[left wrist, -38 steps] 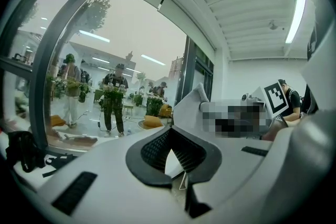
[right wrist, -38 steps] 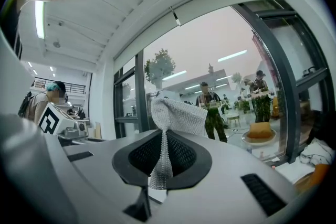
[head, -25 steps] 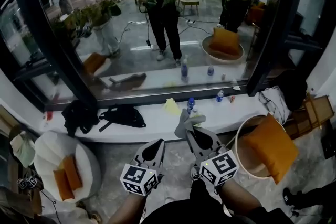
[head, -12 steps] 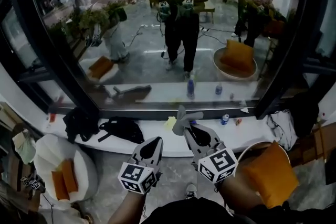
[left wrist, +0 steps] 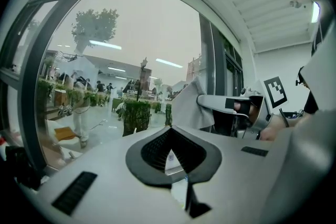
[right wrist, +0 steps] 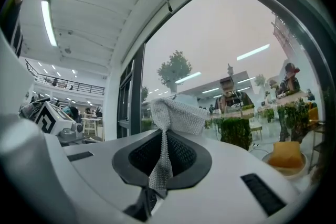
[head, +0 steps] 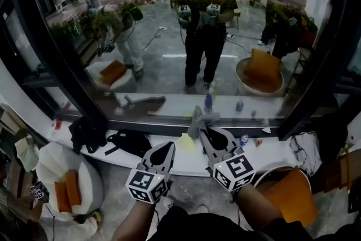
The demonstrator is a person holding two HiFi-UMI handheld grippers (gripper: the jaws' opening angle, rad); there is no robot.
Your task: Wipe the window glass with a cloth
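While its jaws press together on the cloth, the right gripper [right wrist: 160,140] pinches a narrow strip of grey knitted weave between its dark pads, and the rest of the cloth [right wrist: 176,112] bunches up in a loose fold just above the tips. Seen from the head view, that gripper [head: 203,131] is held forward on the right, the cloth [head: 201,119] standing up from its tips, over the dark lower frame of the window. Whether the cloth touches the window glass [head: 169,36] cannot be told from any view. Just to the left, a little lower and apart from it, the left gripper [head: 167,149] points the same way. In its own view the left gripper [left wrist: 170,136] has its jaws drawn together with only a thin slit between the pads and nothing in it, and the cloth [left wrist: 192,107] shows off to its right, hanging from the other gripper's tips. Beyond both grippers the glass fills the upper part of the head view and mirrors the person and the two grippers. Below it runs a white ledge [head: 169,162] that bears a black bag [head: 128,141], a yellow thing [head: 186,143] between the two grippers and a small bottle [head: 243,140]. At lower right an orange cushion [head: 289,196] lies in a round chair.
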